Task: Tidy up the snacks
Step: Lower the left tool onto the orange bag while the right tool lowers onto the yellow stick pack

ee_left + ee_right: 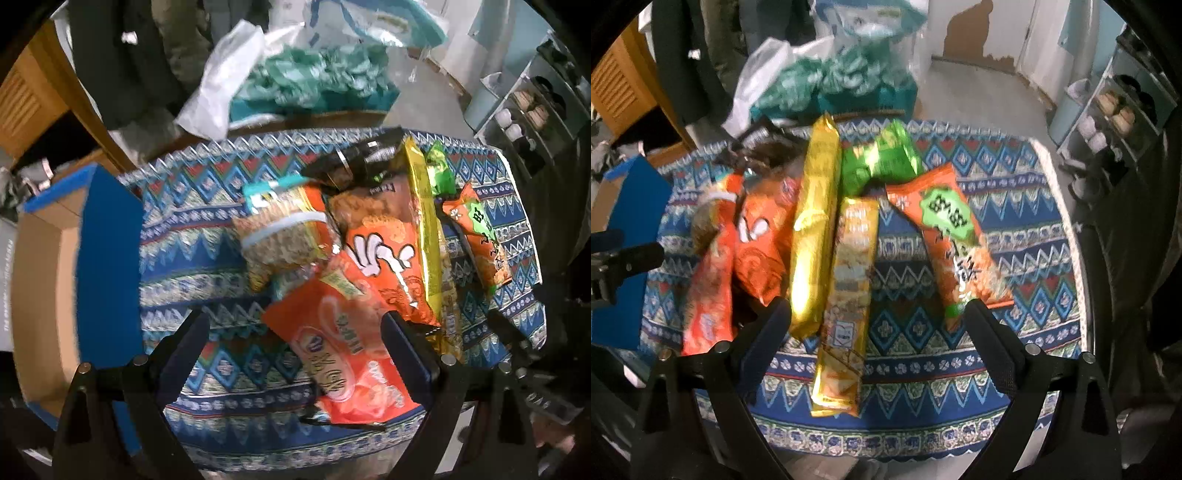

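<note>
Bright snack wrappers on a blue zigzag-patterned cloth

The cloth [1015,229] on the desk runs in bands of blue, white, teal and red diamonds and zigzags. Between the black fingers of the right gripper [879,325] lies a long golden-yellow packet [846,295] with pale print, and a shiny plain gold packet [812,229] sits just beside it. Beyond them is a glossy green wrapper [882,158]; toward the right finger, an orange packet [953,240] bears a green label with dark lettering. Between the left gripper's [299,336] black fingers lies an orange-red packet [343,362] with white swirls. Off past its left finger stands a box [107,251], bright blue outside, plain brown inside.
</note>
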`<state>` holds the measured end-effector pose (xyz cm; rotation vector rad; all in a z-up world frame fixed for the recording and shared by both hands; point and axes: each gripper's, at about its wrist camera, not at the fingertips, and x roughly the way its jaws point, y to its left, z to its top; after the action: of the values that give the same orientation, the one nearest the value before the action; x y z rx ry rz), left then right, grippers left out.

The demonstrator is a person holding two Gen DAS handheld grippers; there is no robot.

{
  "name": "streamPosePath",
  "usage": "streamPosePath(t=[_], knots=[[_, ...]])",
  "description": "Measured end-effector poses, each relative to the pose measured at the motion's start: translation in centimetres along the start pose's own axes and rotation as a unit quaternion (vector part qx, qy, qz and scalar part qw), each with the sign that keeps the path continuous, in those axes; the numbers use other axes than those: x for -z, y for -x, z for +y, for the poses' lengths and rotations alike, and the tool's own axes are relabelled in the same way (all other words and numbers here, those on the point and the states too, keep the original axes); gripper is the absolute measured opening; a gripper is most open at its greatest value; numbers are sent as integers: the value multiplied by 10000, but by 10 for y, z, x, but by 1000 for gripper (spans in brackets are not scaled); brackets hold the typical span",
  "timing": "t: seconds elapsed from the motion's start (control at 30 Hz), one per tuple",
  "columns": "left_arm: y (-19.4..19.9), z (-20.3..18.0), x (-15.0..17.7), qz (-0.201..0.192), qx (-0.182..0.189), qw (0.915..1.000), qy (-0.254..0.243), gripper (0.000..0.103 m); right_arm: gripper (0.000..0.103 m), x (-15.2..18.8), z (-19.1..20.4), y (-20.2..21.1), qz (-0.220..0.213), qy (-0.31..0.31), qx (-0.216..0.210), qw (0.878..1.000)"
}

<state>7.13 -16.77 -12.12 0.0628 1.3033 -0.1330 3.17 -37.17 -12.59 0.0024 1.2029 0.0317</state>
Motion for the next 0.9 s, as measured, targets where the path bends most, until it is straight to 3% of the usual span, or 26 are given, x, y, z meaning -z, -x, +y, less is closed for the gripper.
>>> streamPosePath(t=[0.4,0.63,0.73,0.9], knots=[[-48,-22,5,484,-42,9987,-179,95,84,19,8,-46,662,116,-162,9976],[-67,-18,9,701,62,9975,-117,95,76,24,14,-60,841,242,-180,9960],[-71,-15,11,739,146,9971,-115,96,70,24,10,-63,875,99,-283,9957],[-83,-6,16,835,134,9963,-169,95,43,23,6,-66,964,53,-437,9944]])
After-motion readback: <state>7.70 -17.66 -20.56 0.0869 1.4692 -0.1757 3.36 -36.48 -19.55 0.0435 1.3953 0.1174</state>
